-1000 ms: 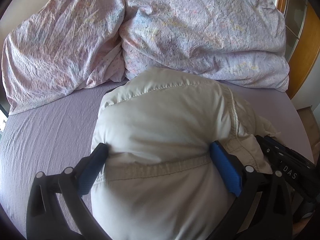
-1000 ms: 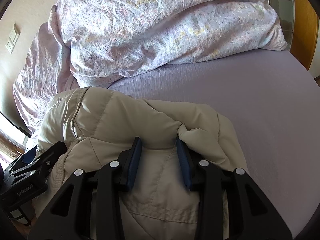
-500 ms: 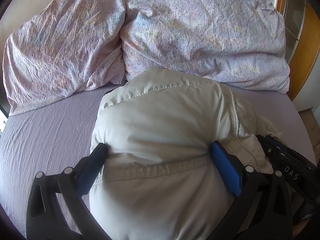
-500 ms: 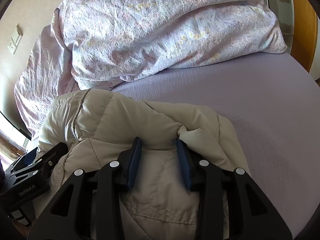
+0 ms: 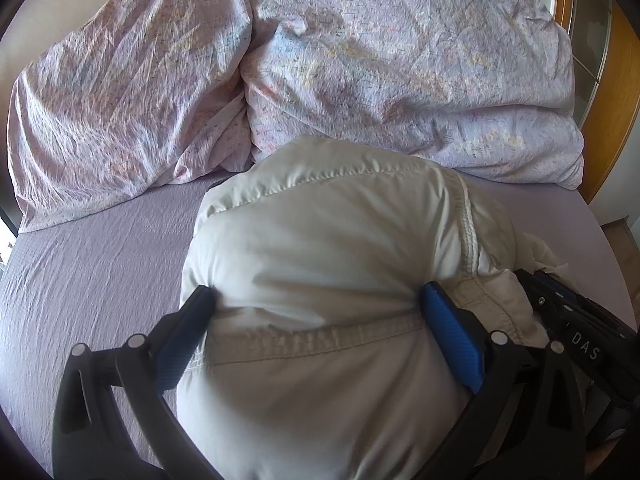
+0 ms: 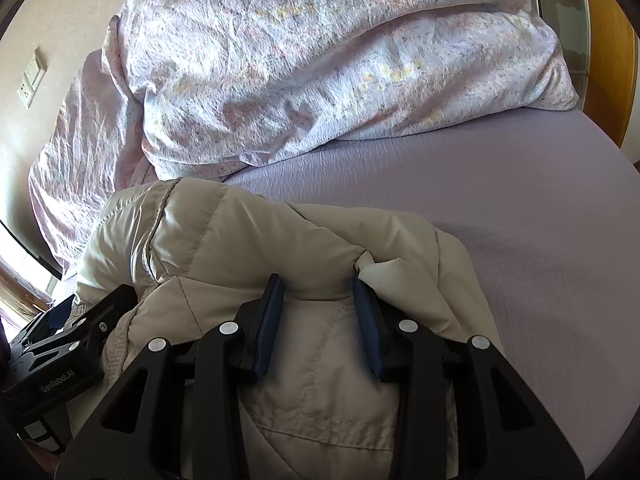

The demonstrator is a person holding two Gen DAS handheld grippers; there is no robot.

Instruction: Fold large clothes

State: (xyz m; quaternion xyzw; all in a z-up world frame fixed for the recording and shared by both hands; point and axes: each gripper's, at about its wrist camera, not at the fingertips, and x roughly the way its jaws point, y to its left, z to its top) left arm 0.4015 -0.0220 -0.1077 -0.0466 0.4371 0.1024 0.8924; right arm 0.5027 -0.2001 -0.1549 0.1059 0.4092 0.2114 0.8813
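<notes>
A bulky beige padded jacket (image 5: 328,248) lies bunched on the lilac bed sheet (image 5: 88,248), near the bed's front edge. My left gripper (image 5: 316,304) straddles a thick roll of the jacket, jaws wide apart and pressing into its sides, so it is shut on it. My right gripper (image 6: 318,292) is shut on another thick fold of the same jacket (image 6: 224,240), to the right of the left one. The right gripper's body shows in the left wrist view (image 5: 580,340); the left gripper's body shows in the right wrist view (image 6: 68,344).
A crumpled floral duvet (image 5: 400,60) and pillow (image 5: 120,100) fill the back of the bed, touching the jacket's far end. A wooden frame (image 5: 612,100) stands at the right. Bare sheet (image 6: 500,200) lies right of the jacket.
Both grippers, still holding the jacket, have edged slightly forward and up; the bedding sits a little lower in both views. The grip has not changed.
</notes>
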